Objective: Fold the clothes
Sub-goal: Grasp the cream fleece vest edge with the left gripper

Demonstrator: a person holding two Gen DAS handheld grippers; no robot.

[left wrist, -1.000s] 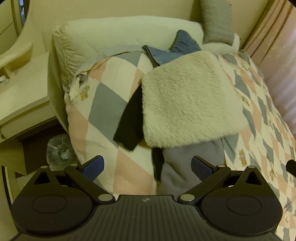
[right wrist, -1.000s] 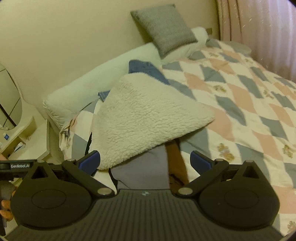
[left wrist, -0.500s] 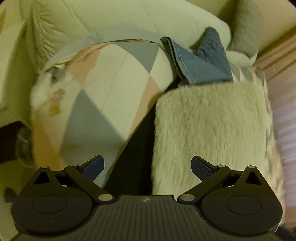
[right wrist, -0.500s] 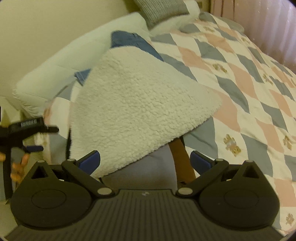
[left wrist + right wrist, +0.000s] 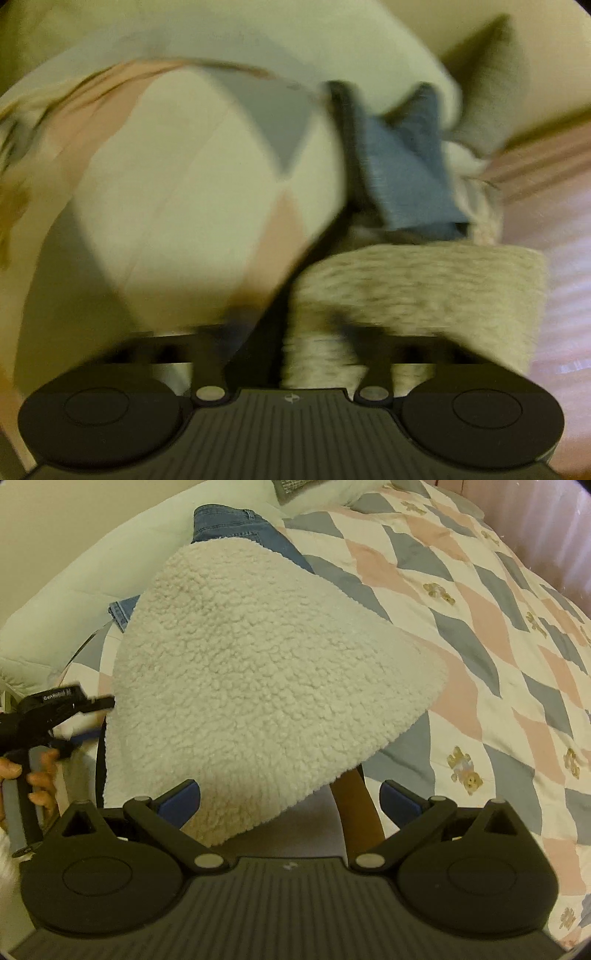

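A folded cream fleece garment (image 5: 258,686) lies on the quilted bed, on top of a grey garment (image 5: 314,834), a brown one (image 5: 356,805) and a black one (image 5: 99,764). Blue jeans (image 5: 236,524) stick out behind it. My left gripper (image 5: 290,328) is blurred at the fleece's (image 5: 406,291) left edge. Its jaws are closing, with the fleece edge and the black cloth between them. The right wrist view shows the left gripper (image 5: 92,720) at that edge, held by a hand (image 5: 37,771). My right gripper (image 5: 290,797) stands open over the fleece's near corner, touching nothing.
The patchwork quilt (image 5: 480,635) stretches away to the right. A white duvet roll (image 5: 74,590) and a grey cushion (image 5: 491,85) lie at the bed's head by the wall. A pink curtain (image 5: 554,206) hangs at the right.
My left gripper has swung down to the fleece's left edge and its jaws have come in from wide open. The right gripper has dropped closer to the fleece's near corner, still open.
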